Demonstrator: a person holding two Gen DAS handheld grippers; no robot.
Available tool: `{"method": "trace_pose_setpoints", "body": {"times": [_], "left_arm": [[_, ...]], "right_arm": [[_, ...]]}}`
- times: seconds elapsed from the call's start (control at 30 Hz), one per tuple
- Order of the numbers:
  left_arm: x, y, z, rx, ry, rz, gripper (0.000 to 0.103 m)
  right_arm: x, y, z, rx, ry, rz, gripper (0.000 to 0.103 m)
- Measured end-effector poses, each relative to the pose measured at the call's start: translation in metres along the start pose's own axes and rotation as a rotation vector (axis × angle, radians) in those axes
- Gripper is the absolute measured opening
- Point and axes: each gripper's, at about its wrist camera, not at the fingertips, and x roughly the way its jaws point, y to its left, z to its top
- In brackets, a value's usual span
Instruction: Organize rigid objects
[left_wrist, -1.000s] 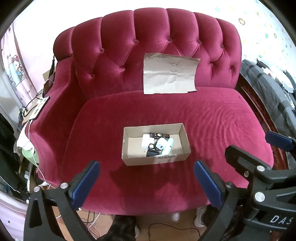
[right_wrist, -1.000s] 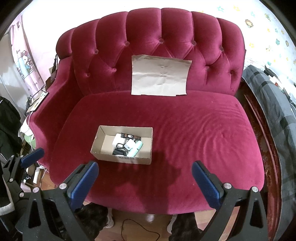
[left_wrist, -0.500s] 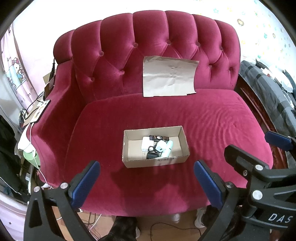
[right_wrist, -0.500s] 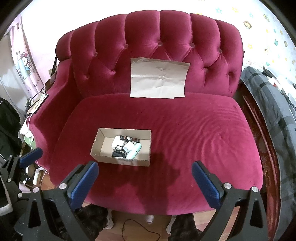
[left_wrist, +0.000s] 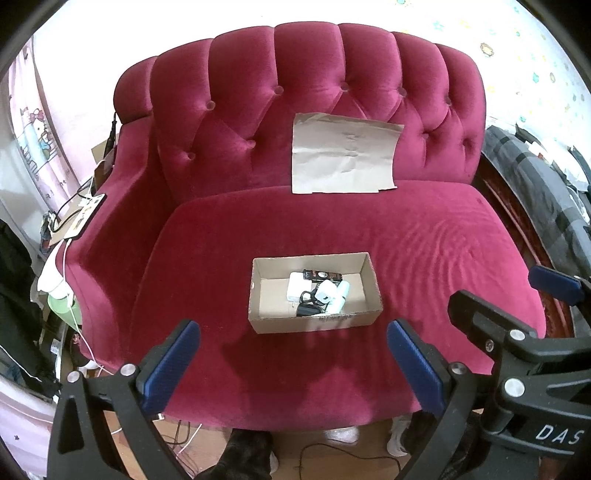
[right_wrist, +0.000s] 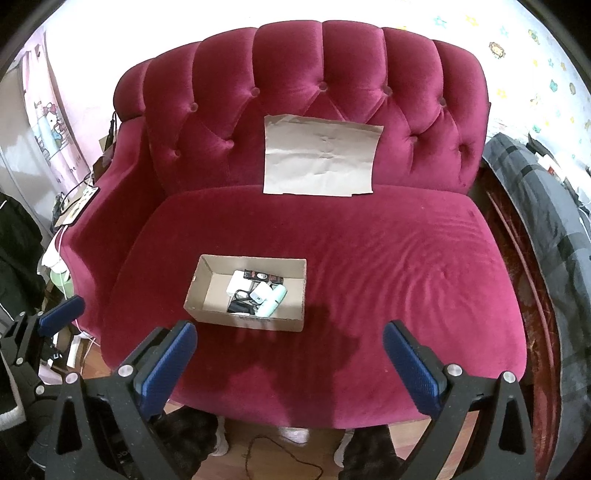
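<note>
A cardboard box (left_wrist: 314, 295) of small rigid objects (left_wrist: 321, 293) is being shown mid-frame on the red sofa (left_wrist: 424, 258). Both left tongs (left_wrist: 291, 363) and right tongs (right_wrist: 288, 363) are being held wide apart, empty. Brown paper (left_wrist: 343, 158) is being propped against the backrest.

You cannot tell apart the small black and white objects (left_wrist: 317, 293) piled in the open brown cardboard box (left_wrist: 258, 295); its near wall hides their lower parts, and the label print is too small.
</note>
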Motion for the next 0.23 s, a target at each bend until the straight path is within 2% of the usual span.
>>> {"method": "trace_pose_setpoints", "body": {"times": [0.23], "left_arm": [[0.0061, 0.0013, 0.0, -0.003, -0.016, -0.012, 0.103]], "right_arm": [[0.0049, 0.0005, 0.0021, -0.009, -0.006, -0.005, 0.103]]}}
